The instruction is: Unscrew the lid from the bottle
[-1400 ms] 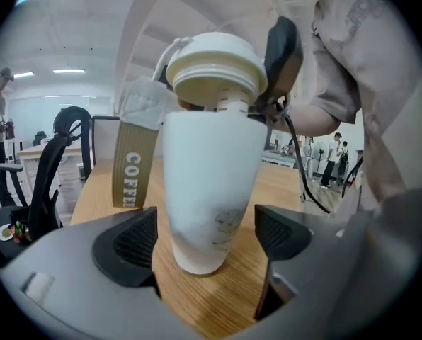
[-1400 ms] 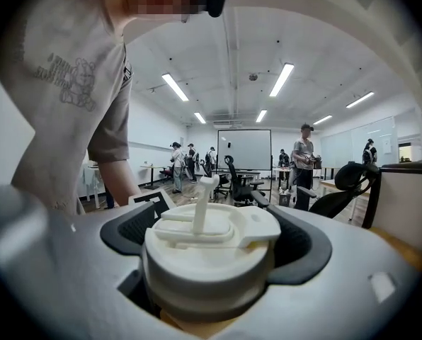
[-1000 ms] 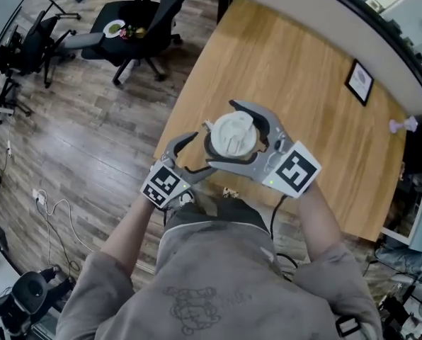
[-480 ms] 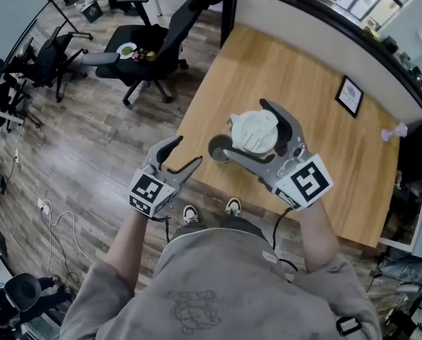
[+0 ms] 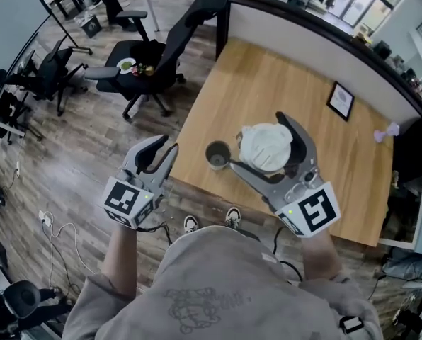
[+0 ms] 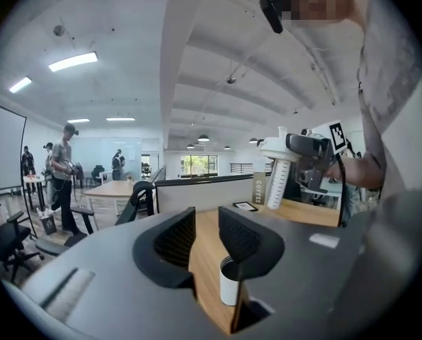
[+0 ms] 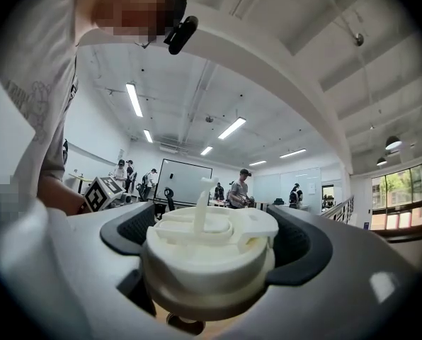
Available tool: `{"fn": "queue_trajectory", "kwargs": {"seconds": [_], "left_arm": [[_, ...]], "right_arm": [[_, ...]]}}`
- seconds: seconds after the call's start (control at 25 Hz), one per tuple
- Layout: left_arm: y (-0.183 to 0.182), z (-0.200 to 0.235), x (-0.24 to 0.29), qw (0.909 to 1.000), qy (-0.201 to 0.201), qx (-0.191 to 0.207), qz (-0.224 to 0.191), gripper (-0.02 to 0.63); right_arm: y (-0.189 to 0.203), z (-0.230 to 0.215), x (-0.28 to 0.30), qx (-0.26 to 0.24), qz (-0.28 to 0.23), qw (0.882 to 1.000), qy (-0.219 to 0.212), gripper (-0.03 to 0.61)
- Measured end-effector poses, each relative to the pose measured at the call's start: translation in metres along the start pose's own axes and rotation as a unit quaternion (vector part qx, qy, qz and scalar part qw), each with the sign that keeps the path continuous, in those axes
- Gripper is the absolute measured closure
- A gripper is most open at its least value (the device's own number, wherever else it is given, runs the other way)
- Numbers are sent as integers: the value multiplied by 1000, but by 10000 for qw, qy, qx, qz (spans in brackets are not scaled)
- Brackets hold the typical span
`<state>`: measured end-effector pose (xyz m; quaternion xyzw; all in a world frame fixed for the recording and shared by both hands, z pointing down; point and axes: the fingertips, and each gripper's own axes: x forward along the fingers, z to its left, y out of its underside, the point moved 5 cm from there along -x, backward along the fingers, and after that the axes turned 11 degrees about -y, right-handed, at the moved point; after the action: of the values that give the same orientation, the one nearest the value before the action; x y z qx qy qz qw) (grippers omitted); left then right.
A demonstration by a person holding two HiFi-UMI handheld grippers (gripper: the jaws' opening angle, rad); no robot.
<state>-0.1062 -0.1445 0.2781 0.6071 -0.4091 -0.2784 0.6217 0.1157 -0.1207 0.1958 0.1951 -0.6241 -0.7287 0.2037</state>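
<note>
The lid (image 5: 266,146) is already off the bottle (image 5: 216,154). The right gripper (image 5: 255,140) is clamped on the lid and holds it up in the air. In the right gripper view, both sides of the right gripper (image 7: 209,222) press on the round white lid (image 7: 207,253). In the left gripper view, a long ribbed tube (image 6: 276,183) hangs straight down from the lid (image 6: 278,147).

The bottle stands upright on the wooden surface (image 5: 267,76), near its left edge, with its open mouth up. It is below both grippers and between them. It sits down and to the left of the lid.

The left gripper (image 5: 165,146) is out to the left, over the floor. Its jaws have just been closing. In the left gripper view a small gap is left in the left gripper (image 6: 207,222), and nothing is held in it. The bottle (image 6: 229,289) shows through that gap, lower down and farther off. I think the left gripper is the free one if the bottle needs a hold.

A sign (image 6: 259,188) at the far side reads "COFFEE". A small picture frame (image 5: 340,100) lies on the far right of the surface; its print is too small to read.
</note>
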Motion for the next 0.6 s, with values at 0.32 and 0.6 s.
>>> {"fn": "queue_trajectory", "kwargs": {"seconds": [0.32,0.6], "left_arm": [[-30,-14,-21,9989,-181,312,-302,612],[-23,-24,-31,9991,-112,364,-186,612]], "right_arm": [[-6,22,-22,300,40,9994,185,72],[9,38,-29,671,95,9974,260,72]]}}
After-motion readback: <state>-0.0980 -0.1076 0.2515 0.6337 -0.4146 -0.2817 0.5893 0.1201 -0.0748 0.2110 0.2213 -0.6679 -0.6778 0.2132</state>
